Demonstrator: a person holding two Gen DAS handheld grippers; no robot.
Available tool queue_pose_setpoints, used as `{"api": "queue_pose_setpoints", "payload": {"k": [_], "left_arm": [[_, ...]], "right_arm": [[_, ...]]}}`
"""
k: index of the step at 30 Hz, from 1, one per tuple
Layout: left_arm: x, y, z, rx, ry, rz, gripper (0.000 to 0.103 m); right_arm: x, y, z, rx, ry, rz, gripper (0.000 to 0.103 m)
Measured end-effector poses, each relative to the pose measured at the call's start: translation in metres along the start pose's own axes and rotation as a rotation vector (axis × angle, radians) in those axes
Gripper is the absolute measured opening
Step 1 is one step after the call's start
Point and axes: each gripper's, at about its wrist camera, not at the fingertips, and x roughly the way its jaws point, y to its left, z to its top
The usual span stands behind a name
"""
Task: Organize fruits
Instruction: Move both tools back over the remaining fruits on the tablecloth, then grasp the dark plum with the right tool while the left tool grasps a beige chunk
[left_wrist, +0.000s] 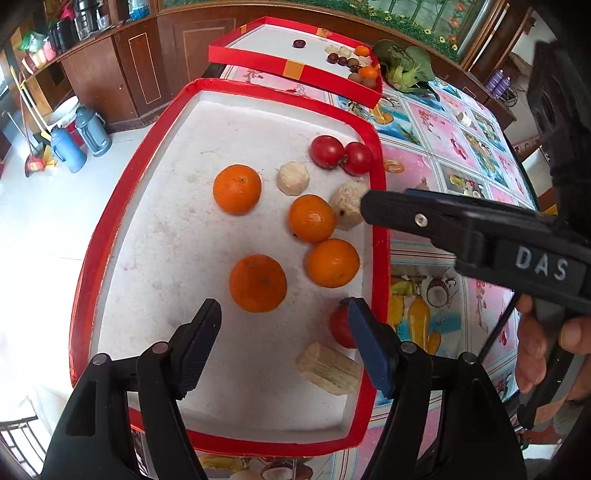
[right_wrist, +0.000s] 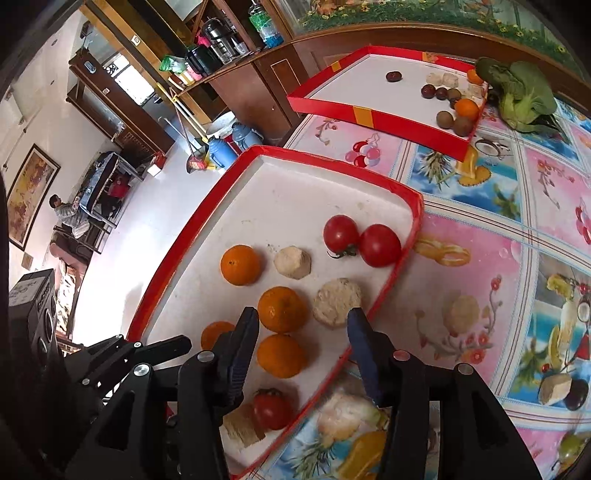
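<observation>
Both hand-held grippers — left (left_wrist: 284, 317), right (right_wrist: 303, 325) — spread, empty; tomato (left_wrist: 340, 326) half-hidden (behind left finger).

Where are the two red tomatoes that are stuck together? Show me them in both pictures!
Left wrist view: the pair of tomatoes sits right of centre in the upper half, by the near tray's right rim.
Right wrist view: the pair of tomatoes sits at mid-height, right of centre, by that same rim.
Shared landmark: the pale peeled chunk lies just left of them in both.
</observation>
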Motion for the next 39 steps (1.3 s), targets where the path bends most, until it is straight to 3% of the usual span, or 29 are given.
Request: {"api": "queue_pose_setpoints", "payload": {"k": [6, 15, 27, 34, 39], "left_arm": [[-0.007, -0.022, 0.000, 0.037, -0.031, 0.014, 0.072], [-0.004, -0.074, 0.011, 0.117, -0.051, -0.036, 0.072], [0.018, -0.134, 0.018, 0.241, -0.007, -0.085, 0.072], [0.035, -0.139, 0.026, 0.212, 0.042, -0.120, 0.072], [0.044, -0.156, 0.035, 0.260, 0.053, -0.141, 0.072]], "right_arm": [[-0.026, -0.019, -0.026, 0.022, -0.020, -0.010, 0.059], [-0.075, -0.081, -0.074, 0.151, -0.057, -0.036, 0.060], [-0.115, -0.160, -0.113, 0.326, -0.098, -0.131, 0.060], [-0.123, -0.181, -0.125, 0.369, -0.108, -0.173, 0.060], [-0.126, -0.189, -0.127, 0.366, -0.116, -0.180, 0.059]]}}
